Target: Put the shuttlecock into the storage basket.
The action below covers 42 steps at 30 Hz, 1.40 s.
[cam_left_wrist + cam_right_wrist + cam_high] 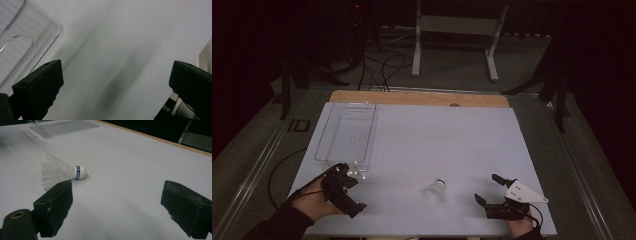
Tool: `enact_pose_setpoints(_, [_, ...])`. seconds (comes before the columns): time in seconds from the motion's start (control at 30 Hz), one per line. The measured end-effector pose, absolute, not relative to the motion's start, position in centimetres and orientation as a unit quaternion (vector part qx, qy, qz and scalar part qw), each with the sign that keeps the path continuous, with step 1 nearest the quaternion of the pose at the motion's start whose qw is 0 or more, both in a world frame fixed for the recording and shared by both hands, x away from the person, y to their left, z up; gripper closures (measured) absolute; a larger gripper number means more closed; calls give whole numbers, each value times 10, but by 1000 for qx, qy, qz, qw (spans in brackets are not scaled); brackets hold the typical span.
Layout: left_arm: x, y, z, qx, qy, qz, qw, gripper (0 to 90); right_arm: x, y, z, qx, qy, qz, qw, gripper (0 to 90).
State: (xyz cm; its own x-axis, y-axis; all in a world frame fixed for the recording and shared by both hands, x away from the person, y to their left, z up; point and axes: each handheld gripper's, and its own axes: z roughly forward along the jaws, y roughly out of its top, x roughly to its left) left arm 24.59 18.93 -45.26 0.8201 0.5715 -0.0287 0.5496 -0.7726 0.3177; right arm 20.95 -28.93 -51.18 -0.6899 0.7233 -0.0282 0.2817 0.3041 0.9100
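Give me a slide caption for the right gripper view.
Open right gripper faces a white shuttlecock lying on its side on the table.

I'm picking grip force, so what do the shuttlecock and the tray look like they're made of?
Shuttlecock: white feather-like skirt, possibly plastic, and a smooth rounded white cap with a blue band. Tray: clear, glossy, stiff-looking plastic; the table shows through it.

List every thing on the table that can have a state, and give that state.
shuttlecock: lying on its side on the white sheet, not held
clear tray: flat on the sheet at far left, nothing visible inside
left gripper: open, holding nothing, by the tray's near end
right gripper: open, holding nothing, jaws pointing toward the shuttlecock
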Motion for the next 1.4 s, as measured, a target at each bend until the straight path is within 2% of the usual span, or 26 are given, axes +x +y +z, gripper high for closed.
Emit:
enact_pose_setpoints(0.27, [252, 177, -452, 953, 266, 12, 146, 0, 210, -289, -512, 323, 777, 492, 224, 102])
enact_pose_setpoints(0.87, [256, 141, -446, 972, 197, -2, 131, 0, 209, -289, -512, 323, 779, 490, 222, 102])
enact_pose_setpoints(1.4, [262, 105, -454, 983, 148, -37, 102, 0, 209, -289, -512, 320, 779, 491, 222, 102])
